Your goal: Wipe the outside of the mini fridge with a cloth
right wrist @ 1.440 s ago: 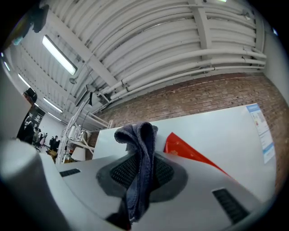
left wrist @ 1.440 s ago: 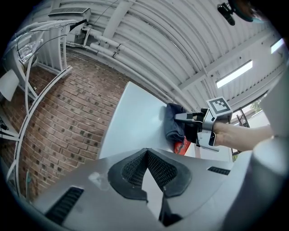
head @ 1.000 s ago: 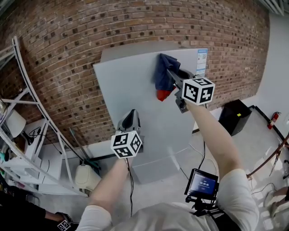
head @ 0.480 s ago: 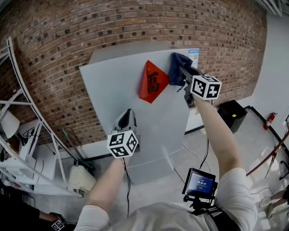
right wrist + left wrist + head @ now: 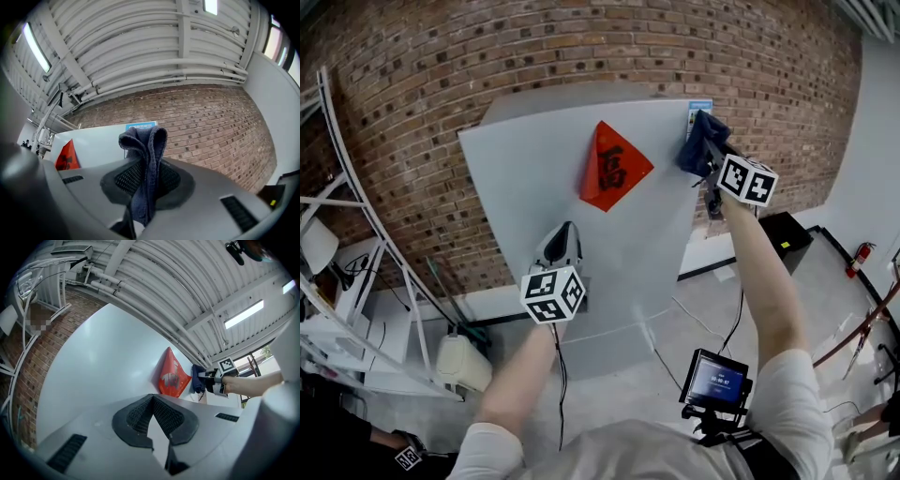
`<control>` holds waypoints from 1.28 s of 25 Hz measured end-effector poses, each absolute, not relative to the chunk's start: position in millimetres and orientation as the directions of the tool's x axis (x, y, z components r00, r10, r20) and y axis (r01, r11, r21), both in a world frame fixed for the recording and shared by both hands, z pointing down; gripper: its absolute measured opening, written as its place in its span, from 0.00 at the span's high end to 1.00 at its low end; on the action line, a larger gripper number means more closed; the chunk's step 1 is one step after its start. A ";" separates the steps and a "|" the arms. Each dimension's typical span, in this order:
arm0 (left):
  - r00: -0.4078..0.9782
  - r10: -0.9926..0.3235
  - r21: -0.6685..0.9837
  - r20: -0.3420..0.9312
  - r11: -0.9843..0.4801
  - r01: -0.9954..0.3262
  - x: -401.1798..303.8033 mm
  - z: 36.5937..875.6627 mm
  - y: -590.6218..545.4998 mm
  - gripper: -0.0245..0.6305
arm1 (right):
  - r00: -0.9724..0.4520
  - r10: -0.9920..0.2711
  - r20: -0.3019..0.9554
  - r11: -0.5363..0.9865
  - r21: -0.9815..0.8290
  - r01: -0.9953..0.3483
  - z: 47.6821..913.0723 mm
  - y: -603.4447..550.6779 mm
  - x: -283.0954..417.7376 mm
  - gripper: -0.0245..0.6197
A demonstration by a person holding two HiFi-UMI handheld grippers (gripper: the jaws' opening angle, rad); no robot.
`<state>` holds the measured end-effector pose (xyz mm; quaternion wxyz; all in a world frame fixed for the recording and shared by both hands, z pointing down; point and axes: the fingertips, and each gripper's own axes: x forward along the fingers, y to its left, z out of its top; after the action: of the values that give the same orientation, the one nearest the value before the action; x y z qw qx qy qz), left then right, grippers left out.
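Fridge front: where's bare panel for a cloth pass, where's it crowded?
Bare: from the fridge left edge to the red diamond, and below the diamond, right of the left gripper. Crowded: top right, with blue label, cloth, right gripper.

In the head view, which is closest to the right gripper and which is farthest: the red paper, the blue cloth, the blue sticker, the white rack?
From the right gripper:
1. Blue cloth, pinched in its jaws.
2. Blue sticker, just above, at the fridge's top right corner.
3. Red paper, to the left on the fridge front.
4. White rack, far left.
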<state>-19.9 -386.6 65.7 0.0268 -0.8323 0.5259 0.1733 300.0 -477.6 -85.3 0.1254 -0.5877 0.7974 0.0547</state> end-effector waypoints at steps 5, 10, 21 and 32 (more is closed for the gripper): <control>0.363 -0.877 0.140 -0.316 -0.422 -0.896 -32.0 65.2 -382.1 0.96 | -0.297 -0.913 -0.280 0.322 -0.047 -0.946 -85.8 -457.7 284.6 0.87; 0.341 -0.887 0.135 -0.312 -0.397 -0.908 -62.0 64.1 -376.4 0.96 | -0.411 -0.866 -0.283 0.432 -0.012 -0.902 -60.4 -420.3 213.8 0.87; 0.278 -0.923 0.117 -0.266 -0.317 -0.941 -143.5 77.6 -352.2 0.96 | -0.642 -0.744 -0.185 0.648 0.033 -0.761 -1.2 -382.9 16.9 0.87; 0.192 -0.958 0.127 -0.214 -0.222 -0.967 -215.5 101.5 -347.8 0.96 | -0.738 -0.670 -0.076 0.726 0.136 -0.674 50.2 -387.1 -135.9 0.87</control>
<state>-215.5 -347.8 101.5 0.0181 -0.7718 0.6233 0.1243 -135.9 -387.1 50.2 0.0105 -0.3617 0.9290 0.0775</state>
